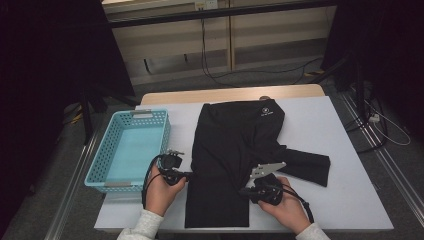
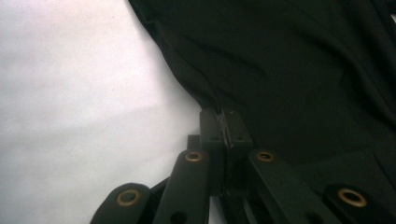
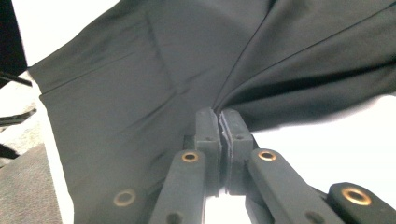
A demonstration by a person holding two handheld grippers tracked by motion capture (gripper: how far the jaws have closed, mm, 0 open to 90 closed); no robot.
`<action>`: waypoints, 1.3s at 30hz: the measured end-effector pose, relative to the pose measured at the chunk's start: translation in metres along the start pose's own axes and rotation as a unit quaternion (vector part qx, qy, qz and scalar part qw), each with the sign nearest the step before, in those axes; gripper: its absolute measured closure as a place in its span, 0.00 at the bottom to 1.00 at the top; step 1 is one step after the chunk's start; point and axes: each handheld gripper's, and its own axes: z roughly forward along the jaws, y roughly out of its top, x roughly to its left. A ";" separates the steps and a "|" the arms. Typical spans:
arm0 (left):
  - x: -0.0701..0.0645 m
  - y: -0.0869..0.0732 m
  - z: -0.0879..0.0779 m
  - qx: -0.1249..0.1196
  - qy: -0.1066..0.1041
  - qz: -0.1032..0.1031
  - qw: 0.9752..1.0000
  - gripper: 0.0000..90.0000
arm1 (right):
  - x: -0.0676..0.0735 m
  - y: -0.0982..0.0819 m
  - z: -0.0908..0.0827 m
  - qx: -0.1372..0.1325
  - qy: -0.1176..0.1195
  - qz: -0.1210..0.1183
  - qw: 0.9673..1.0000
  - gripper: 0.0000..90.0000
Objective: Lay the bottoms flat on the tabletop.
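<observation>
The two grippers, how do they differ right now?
The left gripper pinches the black shirt's left edge beside the blue basket; the right gripper pinches a fold farther in, below the sleeve. The right carries a grey plate on top; the left does not. Both are shut on cloth.

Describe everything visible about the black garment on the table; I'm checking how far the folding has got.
The black fabric garment lies mostly flat on the white table top, partly folded, with one sleeve sticking out to the right. It looks thin, smooth and matte, with creases fanning from the pinched spots. A small white logo sits near its far end. The left gripper is shut on its left edge, the right gripper shut on a fold near the sleeve. A turquoise perforated plastic basket stands apart at its left.
</observation>
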 end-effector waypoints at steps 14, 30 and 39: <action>-0.003 0.005 -0.001 -0.045 -0.008 0.026 0.999 0.61 | -0.013 0.006 -0.022 -0.040 -0.031 -0.009 0.999 0.65; -0.003 0.015 0.015 -0.078 -0.011 0.060 0.995 0.26 | -0.085 -0.019 -0.068 -0.036 -0.188 0.030 0.981 0.53; -0.003 0.015 0.016 -0.080 -0.014 0.060 0.995 0.25 | -0.100 -0.032 -0.073 -0.012 -0.208 0.035 0.977 0.60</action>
